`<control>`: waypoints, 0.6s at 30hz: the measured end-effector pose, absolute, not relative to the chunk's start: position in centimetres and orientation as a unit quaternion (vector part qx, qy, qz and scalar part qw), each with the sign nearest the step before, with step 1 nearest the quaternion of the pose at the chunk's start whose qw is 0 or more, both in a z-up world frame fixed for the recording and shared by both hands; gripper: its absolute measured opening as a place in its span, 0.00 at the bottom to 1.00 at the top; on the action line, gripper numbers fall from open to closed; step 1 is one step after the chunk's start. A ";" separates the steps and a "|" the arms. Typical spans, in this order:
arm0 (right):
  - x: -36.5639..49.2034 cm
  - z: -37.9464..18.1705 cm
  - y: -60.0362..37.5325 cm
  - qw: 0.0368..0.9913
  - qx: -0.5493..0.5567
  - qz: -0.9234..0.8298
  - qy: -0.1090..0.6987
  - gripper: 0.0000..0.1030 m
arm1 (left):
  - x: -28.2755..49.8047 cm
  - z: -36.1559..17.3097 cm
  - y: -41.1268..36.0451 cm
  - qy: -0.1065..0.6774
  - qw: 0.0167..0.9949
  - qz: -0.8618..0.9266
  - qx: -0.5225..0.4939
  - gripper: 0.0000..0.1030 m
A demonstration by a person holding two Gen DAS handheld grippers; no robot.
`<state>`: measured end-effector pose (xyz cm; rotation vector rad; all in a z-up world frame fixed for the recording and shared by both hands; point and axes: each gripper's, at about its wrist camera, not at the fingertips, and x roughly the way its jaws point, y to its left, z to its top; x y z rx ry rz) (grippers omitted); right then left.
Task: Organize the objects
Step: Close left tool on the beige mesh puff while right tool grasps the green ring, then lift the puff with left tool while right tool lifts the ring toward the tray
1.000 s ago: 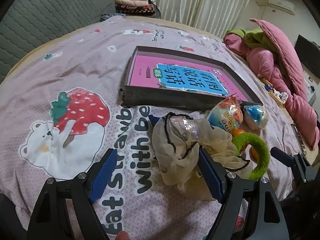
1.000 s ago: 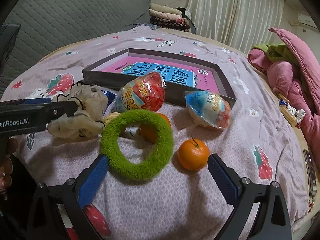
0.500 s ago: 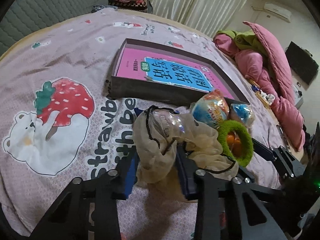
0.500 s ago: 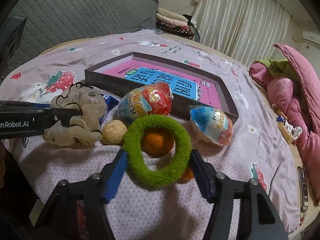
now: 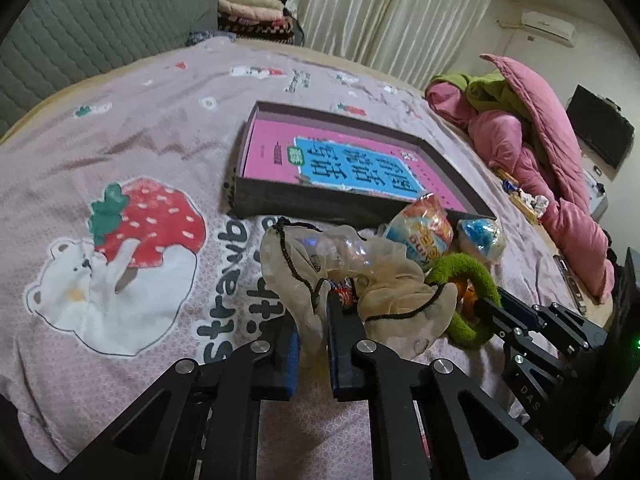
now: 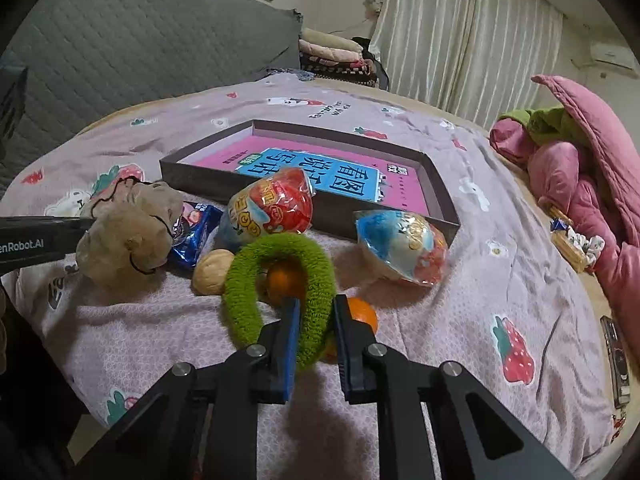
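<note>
Both my grippers have gone from spread to clamped: left gripper (image 5: 312, 312) pinches the mesh pouch (image 5: 344, 272), right gripper (image 6: 314, 316) the green ring (image 6: 280, 280), ready for lifting toward the tray (image 6: 436, 184).

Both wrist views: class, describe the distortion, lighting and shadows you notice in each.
Left wrist view: fisheye bends the grey box edges and darkens the corners; the left tongs, shut on the beige pouch, loom large. Right wrist view: same curved rim; soft indoor light; the right tongs, gripping the green ring, cast a dim shadow on the bedsheet.
</note>
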<state>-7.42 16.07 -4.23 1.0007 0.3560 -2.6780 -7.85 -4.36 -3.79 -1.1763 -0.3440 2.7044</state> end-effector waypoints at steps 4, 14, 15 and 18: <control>-7.5 -4.2 16.1 0.131 0.343 -0.922 0.121 0.14 | -7.6 -3.4 -4.6 -0.119 0.090 0.911 -0.384 0.10; -7.6 -3.9 17.4 0.135 0.339 -0.927 0.086 0.13 | -6.7 -2.3 -4.5 -0.108 0.092 0.925 -0.354 0.10; -7.6 -3.8 17.5 0.136 0.338 -0.928 0.084 0.13 | -6.6 -2.2 -4.4 -0.105 0.093 0.926 -0.350 0.10; -7.2 -3.5 17.5 0.135 0.327 -0.931 0.086 0.13 | -6.3 -1.9 -4.2 -0.100 0.096 0.930 -0.340 0.10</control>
